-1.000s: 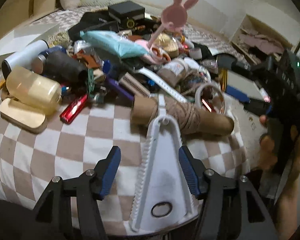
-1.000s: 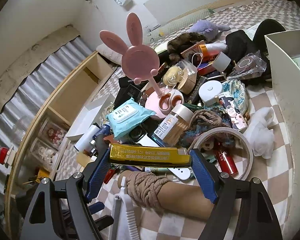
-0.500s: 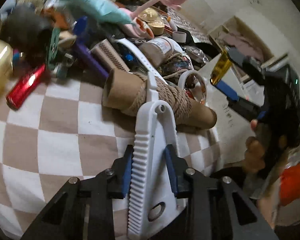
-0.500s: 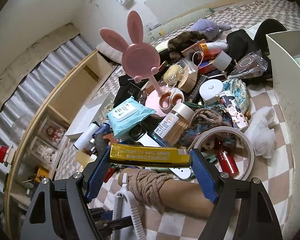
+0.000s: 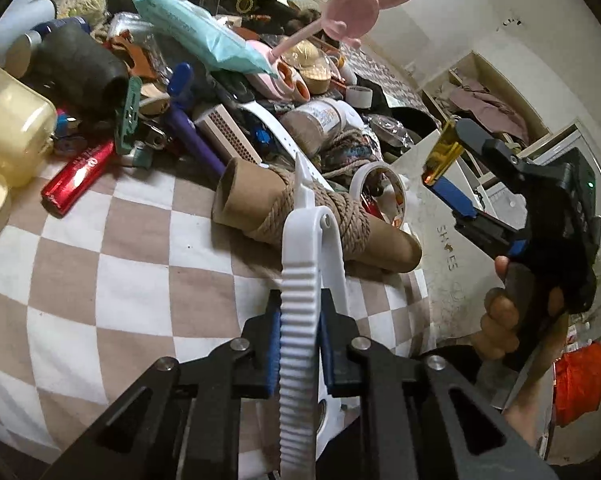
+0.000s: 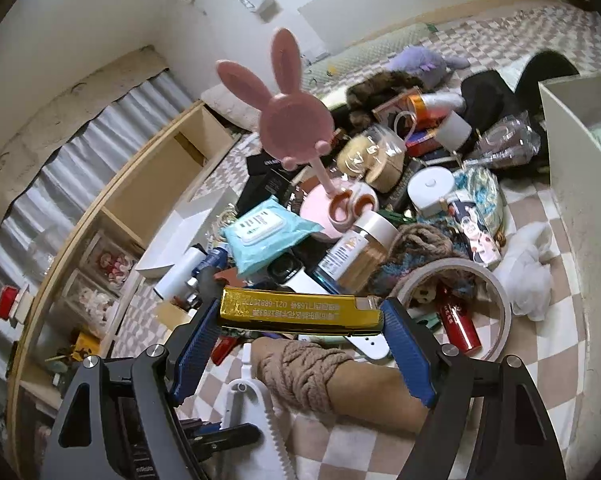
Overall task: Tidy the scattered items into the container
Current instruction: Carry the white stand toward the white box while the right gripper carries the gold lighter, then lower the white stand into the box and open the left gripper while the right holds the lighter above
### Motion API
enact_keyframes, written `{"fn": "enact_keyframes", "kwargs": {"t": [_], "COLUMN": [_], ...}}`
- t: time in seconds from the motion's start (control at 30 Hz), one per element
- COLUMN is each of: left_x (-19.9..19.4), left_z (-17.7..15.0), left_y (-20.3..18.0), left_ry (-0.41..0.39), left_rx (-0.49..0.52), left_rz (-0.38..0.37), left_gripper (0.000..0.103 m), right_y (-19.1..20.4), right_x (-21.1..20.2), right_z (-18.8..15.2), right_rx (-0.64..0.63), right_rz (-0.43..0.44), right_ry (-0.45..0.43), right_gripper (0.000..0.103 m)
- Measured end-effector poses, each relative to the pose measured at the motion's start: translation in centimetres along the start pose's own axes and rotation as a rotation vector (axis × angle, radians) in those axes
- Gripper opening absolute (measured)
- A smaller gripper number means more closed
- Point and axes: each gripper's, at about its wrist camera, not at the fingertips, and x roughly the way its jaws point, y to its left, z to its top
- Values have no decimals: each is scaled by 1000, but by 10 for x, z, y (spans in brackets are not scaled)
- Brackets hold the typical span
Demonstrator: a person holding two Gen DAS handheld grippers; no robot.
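From the left wrist camera, the left gripper (image 5: 300, 332) has its blue pads pinching a white ridged plastic clip-like tool (image 5: 300, 320) edge-on, low on its ribbed spine. Its tip lies against a rope-wound cardboard tube (image 5: 316, 216) on the checked brown-and-white bedspread (image 5: 100, 260). The grip is narrow and sits far back along the tool, so I judge that the tool could pivot or snag the rope as it rises, dragging the tube. To the right, a hand (image 5: 500, 320) holds the right gripper (image 5: 446, 160), which carries a flat gold foil box (image 5: 444, 152) near the white container (image 5: 444, 240) lettered "SHOES".

From the right wrist camera, the right gripper (image 6: 300, 316) has its jaws spread wide, clamping the gold foil box (image 6: 300, 314) end to end between the pads. Held only by its ends, it may bow or slip if squeezed unevenly. The white container's wall (image 6: 572, 240) stands at the right edge; its inside is mostly out of sight, though something pale seems to lie near the top. The rest of the clutter, including a pink rabbit-eared mirror stand (image 6: 292, 124) and a teal wet-wipe pack (image 6: 264, 236), lies heaped on the bed beside it.
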Motion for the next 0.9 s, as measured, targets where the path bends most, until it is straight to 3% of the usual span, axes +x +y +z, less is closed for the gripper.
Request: {"fn": "enact_keyframes", "kwargs": {"t": [0.4,0.9], "left_x": [-39,-85], "left_z": [1,5], "left_y": [-23,-58], "left_ry": [-148,-273], "left_rx": [70,167], "left_rz": [70,89], "left_gripper": [16,16], "right_y": [29,54], "right_x": [-32,-88], "right_z": [-12,-11], "right_rx": [-41,-37], "right_rz": [18,54], "right_ry": [-61,-164], "right_gripper": [81,81]}}
